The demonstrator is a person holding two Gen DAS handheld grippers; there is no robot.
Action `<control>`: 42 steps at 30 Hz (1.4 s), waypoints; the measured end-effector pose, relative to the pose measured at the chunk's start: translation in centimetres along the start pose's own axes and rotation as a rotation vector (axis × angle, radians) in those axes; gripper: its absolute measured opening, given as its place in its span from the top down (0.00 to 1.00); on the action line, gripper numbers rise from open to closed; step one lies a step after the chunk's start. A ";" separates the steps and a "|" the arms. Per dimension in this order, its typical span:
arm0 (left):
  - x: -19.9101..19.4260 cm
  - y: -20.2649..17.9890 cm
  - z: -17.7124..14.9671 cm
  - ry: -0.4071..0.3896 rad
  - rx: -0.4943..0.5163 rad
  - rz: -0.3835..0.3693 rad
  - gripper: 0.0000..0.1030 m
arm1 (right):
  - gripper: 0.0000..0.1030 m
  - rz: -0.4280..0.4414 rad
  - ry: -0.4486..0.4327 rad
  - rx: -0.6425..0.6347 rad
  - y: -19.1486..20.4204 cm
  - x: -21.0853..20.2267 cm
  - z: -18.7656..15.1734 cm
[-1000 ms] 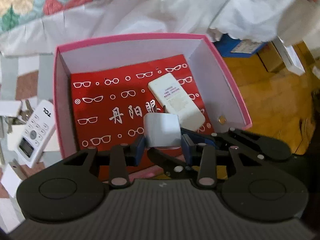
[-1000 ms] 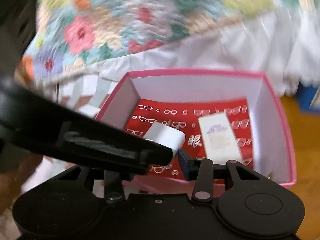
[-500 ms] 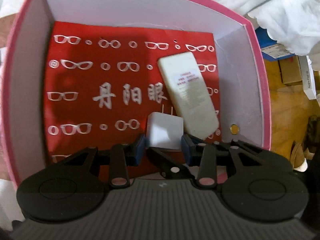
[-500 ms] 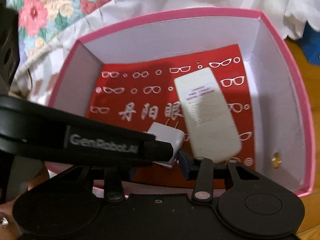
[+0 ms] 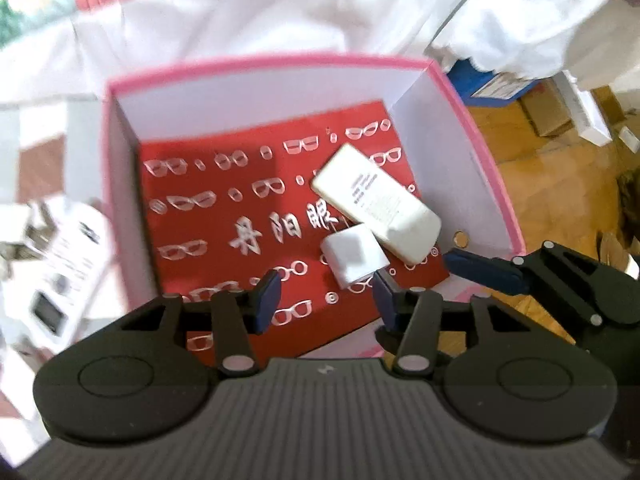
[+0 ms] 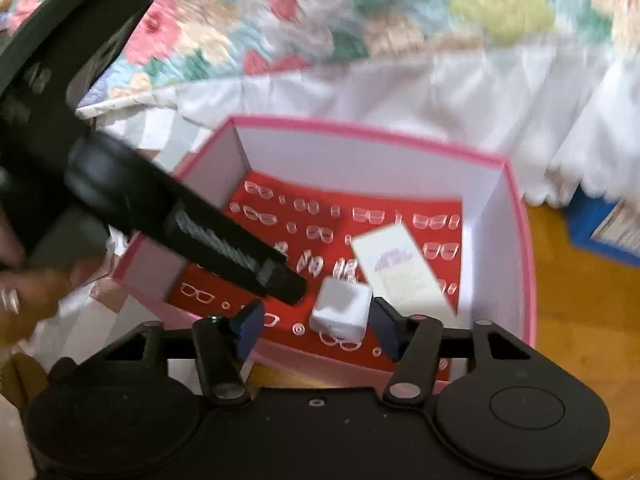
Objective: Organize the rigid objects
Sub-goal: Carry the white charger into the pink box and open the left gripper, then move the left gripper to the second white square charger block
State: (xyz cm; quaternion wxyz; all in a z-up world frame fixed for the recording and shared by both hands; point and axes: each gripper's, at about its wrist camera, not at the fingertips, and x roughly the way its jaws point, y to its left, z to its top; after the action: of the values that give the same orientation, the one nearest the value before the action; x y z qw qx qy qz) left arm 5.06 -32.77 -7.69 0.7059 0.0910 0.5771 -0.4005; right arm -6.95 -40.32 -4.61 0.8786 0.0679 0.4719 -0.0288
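Seen only from the left wrist: a white remote [image 5: 60,264] outside the pink box [image 5: 496,184], and the right claw's blue fingertip [image 5: 484,272] reaching in. Only from the right wrist: the floral quilt [image 6: 360,20]. Left claw [image 5: 326,300] and right claw [image 6: 316,326] both just opened, pads apart, gripping nothing. White charger plug [image 5: 354,256] loose on the red glasses-print lining [image 5: 224,216], beside the white bar [image 5: 376,204].

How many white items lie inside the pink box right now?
2. A small charger lies on the red lining near the front of the box; a longer white case lies just behind it, toward the right wall. None looks hidden, though the front edge is partly blocked.
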 end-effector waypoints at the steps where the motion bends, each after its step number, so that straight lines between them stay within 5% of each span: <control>1: -1.2 0.4 -0.2 -0.012 0.014 -0.006 0.48 | 0.35 0.010 -0.022 0.000 0.4 -0.6 -0.1; 5: -4.7 2.3 -1.1 0.003 0.002 -0.035 0.47 | 0.34 0.076 -0.102 -0.001 2.2 -2.9 -0.4; 13: -11.3 5.7 -4.8 -0.037 0.108 0.091 0.40 | 0.32 0.186 -0.183 -0.103 6.5 -5.3 0.3; 22: -15.5 11.0 -7.7 -0.079 0.106 0.188 0.30 | 0.31 0.314 -0.094 -0.224 13.3 -5.0 1.6; 32: -12.6 17.7 -11.0 -0.098 0.063 0.190 0.25 | 0.24 0.465 0.016 -0.234 19.2 1.2 1.3; 38: -8.9 22.5 -11.2 -0.045 -0.051 0.146 0.27 | 0.24 0.453 0.182 -0.107 20.5 7.6 1.1; 42: -6.6 24.0 -10.8 -0.038 -0.056 0.163 0.28 | 0.25 0.448 0.198 -0.035 21.6 10.3 0.6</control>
State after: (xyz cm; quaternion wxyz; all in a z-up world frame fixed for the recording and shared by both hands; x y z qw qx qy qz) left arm 13.06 -7.42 -13.28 0.7493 0.1101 0.5652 -0.3270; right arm 1.66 -18.94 -10.88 0.8135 0.1581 0.5293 0.1816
